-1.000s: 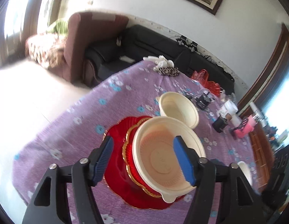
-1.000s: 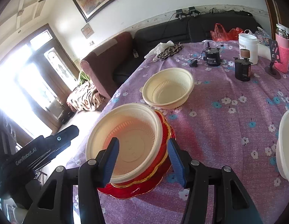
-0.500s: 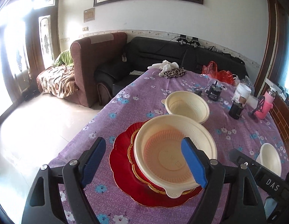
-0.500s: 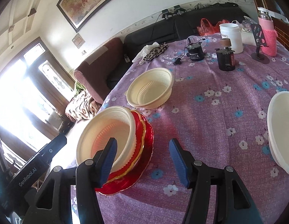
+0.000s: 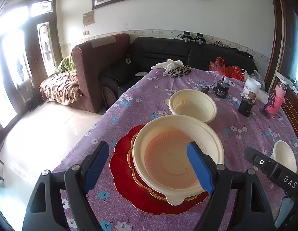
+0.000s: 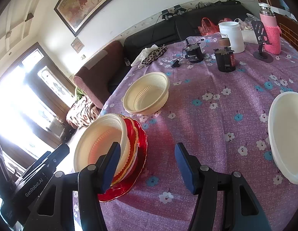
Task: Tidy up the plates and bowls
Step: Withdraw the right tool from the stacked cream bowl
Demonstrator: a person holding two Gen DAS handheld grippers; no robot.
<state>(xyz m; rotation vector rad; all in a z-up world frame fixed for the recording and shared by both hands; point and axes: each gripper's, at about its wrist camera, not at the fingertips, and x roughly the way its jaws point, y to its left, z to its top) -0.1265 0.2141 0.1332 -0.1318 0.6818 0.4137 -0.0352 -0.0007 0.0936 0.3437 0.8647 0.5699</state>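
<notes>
A large cream bowl (image 5: 177,152) sits on stacked red plates (image 5: 124,165) near the table's front left edge; the bowl (image 6: 99,142) and the red plates (image 6: 141,140) also show in the right wrist view. A second cream bowl (image 5: 193,104) (image 6: 147,94) stands behind them. A white bowl (image 5: 284,157) (image 6: 287,132) sits at the right. My left gripper (image 5: 149,163) is open and empty, hovering over the stack. My right gripper (image 6: 147,163) is open and empty, just right of the stack.
The purple flowered tablecloth (image 6: 216,115) covers the table. At the far end stand a black jar (image 6: 225,59), a white tub (image 6: 231,36), a pink bottle (image 6: 271,32), a small black device (image 6: 193,53) and a leopard cloth (image 6: 154,53). Sofas (image 5: 168,53) lie beyond.
Both grippers have drawn back and up from the stack. The right gripper has shifted right, off the large bowl. The large bowl stays on the red plates.
</notes>
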